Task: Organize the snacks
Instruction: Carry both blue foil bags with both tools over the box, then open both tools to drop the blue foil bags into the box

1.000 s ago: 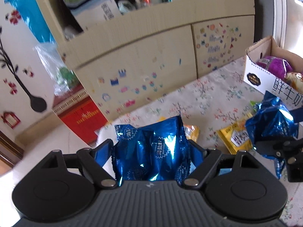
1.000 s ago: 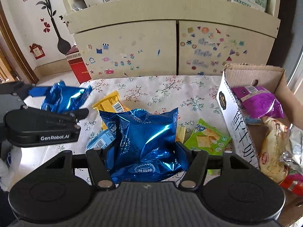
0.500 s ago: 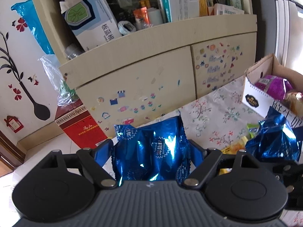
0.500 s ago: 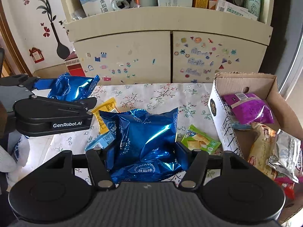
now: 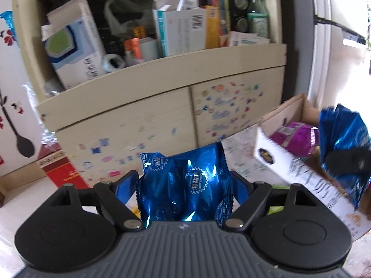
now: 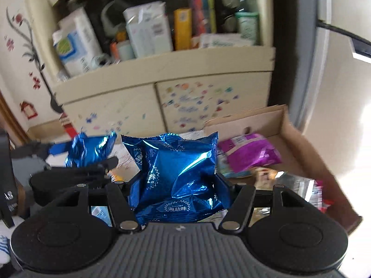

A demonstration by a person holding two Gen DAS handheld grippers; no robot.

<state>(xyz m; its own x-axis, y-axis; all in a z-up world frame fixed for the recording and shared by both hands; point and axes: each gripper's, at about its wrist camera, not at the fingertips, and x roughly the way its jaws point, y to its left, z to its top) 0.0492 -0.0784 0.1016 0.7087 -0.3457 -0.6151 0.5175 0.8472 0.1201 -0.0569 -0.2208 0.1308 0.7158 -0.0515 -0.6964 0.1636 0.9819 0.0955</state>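
Note:
My left gripper (image 5: 185, 181) is shut on a shiny blue foil snack packet (image 5: 183, 162), held up off the table. My right gripper (image 6: 176, 184) is shut on a second blue foil packet (image 6: 178, 159). In the left wrist view that second packet (image 5: 343, 139) hangs at the far right over the open cardboard box (image 5: 276, 159). In the right wrist view the left gripper (image 6: 76, 162) with its packet (image 6: 90, 147) is at the left. The box (image 6: 308, 148) is to the right and holds a purple packet (image 6: 250, 153) and several other snacks.
Behind the floral tablecloth (image 5: 238, 146) stands a cream cabinet (image 5: 143, 115) with stickers on its doors. Its open shelf (image 5: 180, 30) is crowded with cartons and bottles. A red box (image 5: 60, 171) stands on the floor to the left. A dark door frame (image 6: 294, 53) rises behind the box.
Both grippers rose and swung right with their blue packets. The right packet went from above the table to above the cardboard box. The table snacks dropped out of sight.

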